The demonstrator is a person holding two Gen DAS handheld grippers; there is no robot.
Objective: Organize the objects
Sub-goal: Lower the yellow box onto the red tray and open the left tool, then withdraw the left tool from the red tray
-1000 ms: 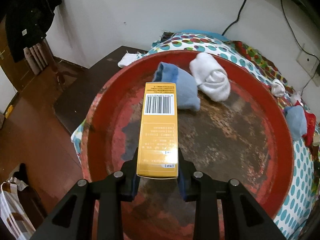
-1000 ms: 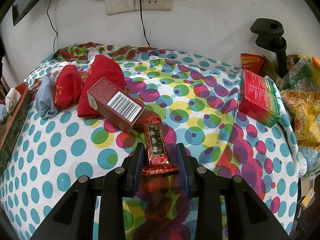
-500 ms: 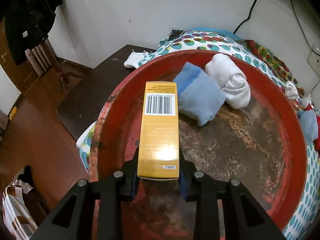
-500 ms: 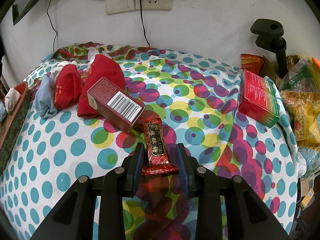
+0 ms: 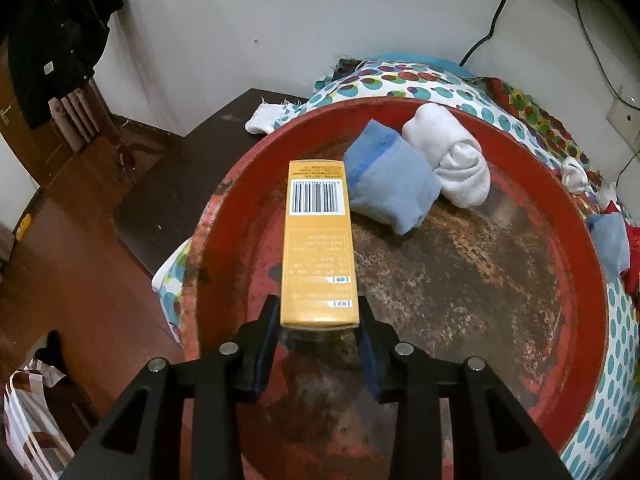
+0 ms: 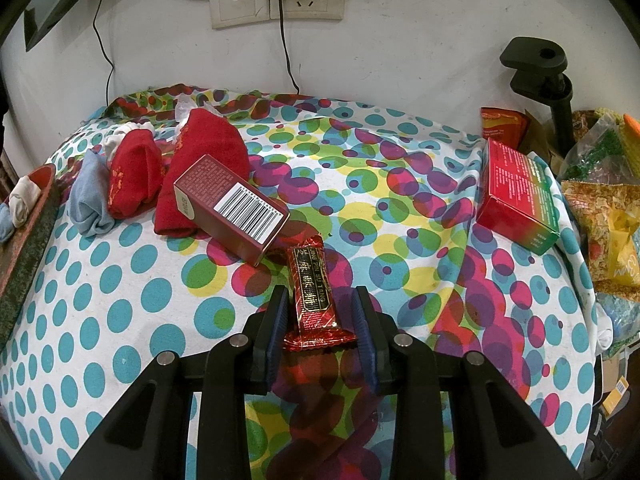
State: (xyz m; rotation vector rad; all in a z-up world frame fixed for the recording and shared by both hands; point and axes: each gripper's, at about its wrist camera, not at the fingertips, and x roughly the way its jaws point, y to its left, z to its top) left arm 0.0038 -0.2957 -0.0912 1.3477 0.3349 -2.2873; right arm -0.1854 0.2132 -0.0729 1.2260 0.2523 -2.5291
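My left gripper (image 5: 318,320) is shut on a yellow box (image 5: 318,240) with a barcode, held over the left part of a round red tray (image 5: 580,240). A rolled blue sock (image 5: 390,192) and a rolled white sock (image 5: 452,160) lie in the tray beyond the box. My right gripper (image 6: 322,320) straddles a red candy bar wrapper (image 6: 314,292) lying on the dotted cloth; the pads stand a little apart from the wrapper. A dark red box (image 6: 230,208) lies just beyond it, against red socks (image 6: 200,168).
The tray's edge (image 6: 24,224) shows at the far left of the right wrist view. A blue sock (image 6: 90,200) lies beside the red socks. A red-green box (image 6: 516,196), snack bags (image 6: 604,232) and a black clamp stand (image 6: 548,80) sit right. Wall sockets (image 6: 276,0) behind.
The left gripper with the yellow box has moved left and nearer over the tray; the socks now lie to the right of the box. The right gripper has not moved.
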